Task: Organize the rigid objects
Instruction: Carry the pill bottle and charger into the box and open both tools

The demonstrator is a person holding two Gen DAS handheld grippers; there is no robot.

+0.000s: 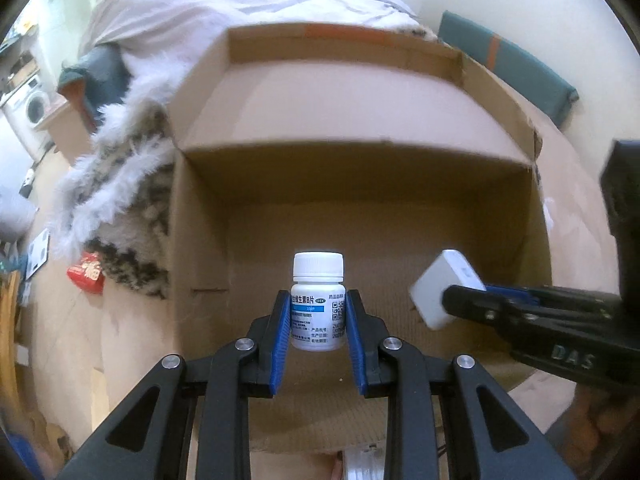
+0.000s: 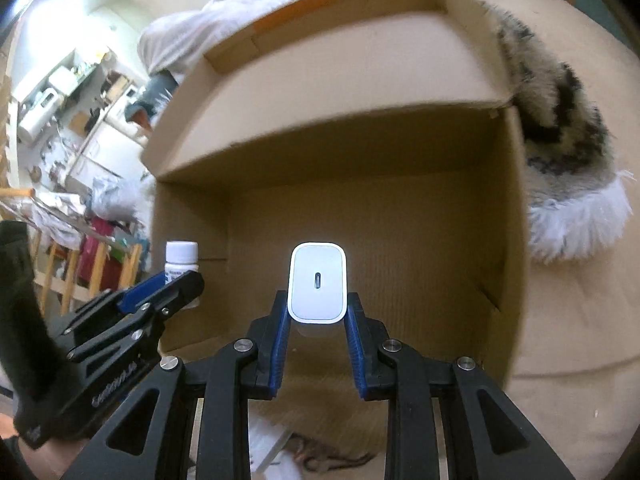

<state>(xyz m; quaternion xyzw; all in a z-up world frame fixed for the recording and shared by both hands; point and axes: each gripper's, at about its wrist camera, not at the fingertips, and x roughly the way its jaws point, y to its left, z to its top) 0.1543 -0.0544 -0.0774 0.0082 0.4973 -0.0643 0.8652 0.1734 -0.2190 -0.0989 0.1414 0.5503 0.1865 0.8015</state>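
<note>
We count one bottle [image 1: 318, 302], one charger [image 2: 318, 283] and one open box [image 1: 360, 184]: our left gripper [image 1: 319, 320] is clamped on the upright white bottle and our right gripper [image 2: 317, 316] is clamped on the white charger, port end facing the camera, both held over the box's near edge with the box floor bare below. Around the box we see one furry blanket [image 1: 132, 184] pressed against its side, one red packet [image 1: 87, 277] beside that, and white bedding [image 1: 224, 4] behind; nothing blocks the box opening.

White bottle [image 1: 318, 300], white charger [image 2: 318, 282], brown box [image 1: 360, 200].
</note>
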